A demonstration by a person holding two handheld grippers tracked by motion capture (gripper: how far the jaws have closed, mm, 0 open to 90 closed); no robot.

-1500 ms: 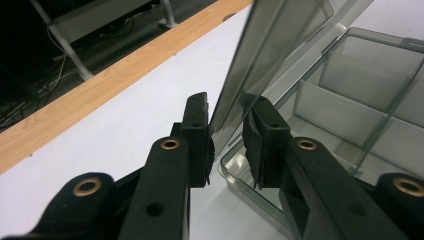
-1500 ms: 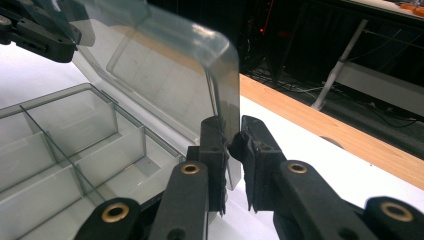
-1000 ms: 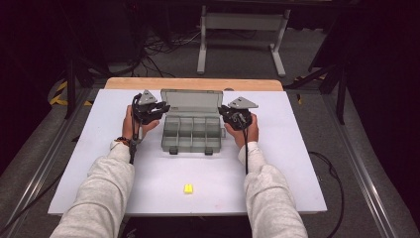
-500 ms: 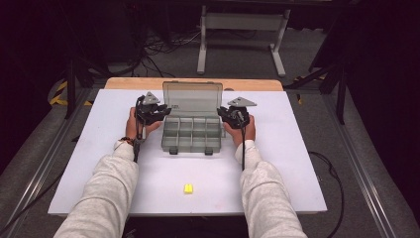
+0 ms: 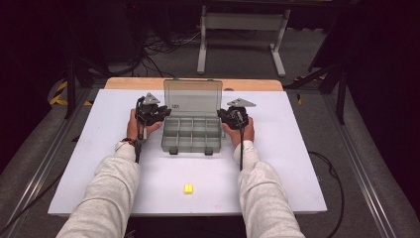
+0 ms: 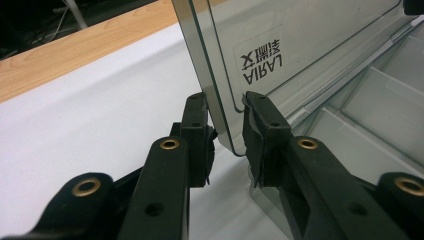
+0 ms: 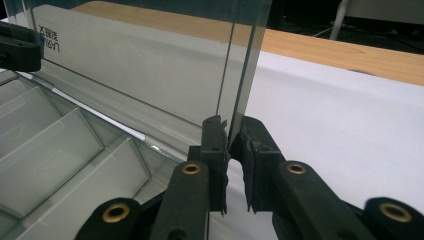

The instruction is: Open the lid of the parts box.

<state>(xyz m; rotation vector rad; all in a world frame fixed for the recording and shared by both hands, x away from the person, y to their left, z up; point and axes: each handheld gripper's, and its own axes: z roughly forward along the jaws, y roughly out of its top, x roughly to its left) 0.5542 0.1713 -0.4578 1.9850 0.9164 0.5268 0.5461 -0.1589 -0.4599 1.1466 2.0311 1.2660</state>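
High view: the upright lid is being gripped at its two side edges by the left claw and the right claw, standing directly between them.

Both forearms, in pale grey sleeves, come up from the near edge in the high view and run forward roughly side by side, well apart. The left hand holds the left gripper with its jaws turned inward toward the right; in the left gripper view the jaws stand a little apart, one on each side of a thin clear panel edge (whether both pads press it cannot be told). The right hand holds the right gripper pointing inward to the left, and in the right gripper view its jaws stand nearly closed about a thin clear edge. A cable trails back from each gripper along the wrist.
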